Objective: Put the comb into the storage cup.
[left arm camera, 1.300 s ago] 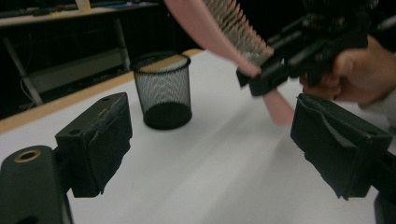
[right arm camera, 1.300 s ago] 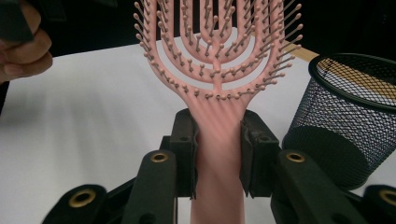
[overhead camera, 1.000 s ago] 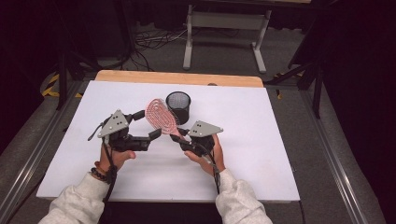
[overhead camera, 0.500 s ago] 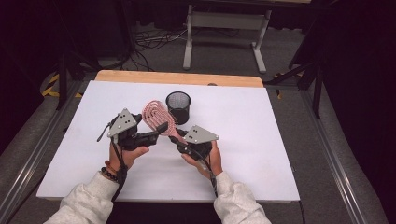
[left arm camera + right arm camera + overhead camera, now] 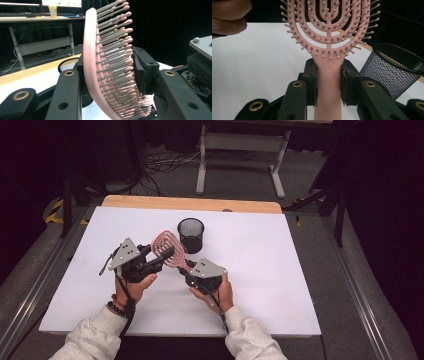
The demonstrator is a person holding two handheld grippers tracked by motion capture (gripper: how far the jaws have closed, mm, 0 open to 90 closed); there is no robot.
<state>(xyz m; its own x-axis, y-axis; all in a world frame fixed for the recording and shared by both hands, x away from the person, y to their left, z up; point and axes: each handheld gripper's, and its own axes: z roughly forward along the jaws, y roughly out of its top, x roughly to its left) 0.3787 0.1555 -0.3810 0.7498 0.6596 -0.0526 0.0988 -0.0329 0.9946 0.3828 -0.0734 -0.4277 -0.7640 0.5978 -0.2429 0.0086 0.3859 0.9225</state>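
Brush (image 5: 165,251) is hanging in the air above the desk (image 5: 280,270), carried between two claws, just beside the mesh cup (image 5: 191,234) that is standing upright near the desk's far edge; the right claw (image 5: 186,272) is clamping the pink handle, and its own view is showing both jaws pressed flat against the handle's sides with the vented head fanning out above them; the left claw (image 5: 167,254) is closing across the head, one jaw against the smooth back and the other against the bristle tips, as its own view is showing, though whether it is squeezing hard or only resting there cannot be told. The step in hand is looking like a two-handed handover or re-aiming of the brush in mid-air, with the cup as the likely goal; the head is pointing away from the person and up, and the handle is sloping down toward the right hand (image 5: 215,290). Judging from this, the next move is calling for one claw to let go so the other can swing the brush upright; the handle end would then need to be lined up over the cup's mouth and lowered in; the bristles are giving a poor, springy hold, so the left claw would be wise to grip firmly before the right one is releasing.
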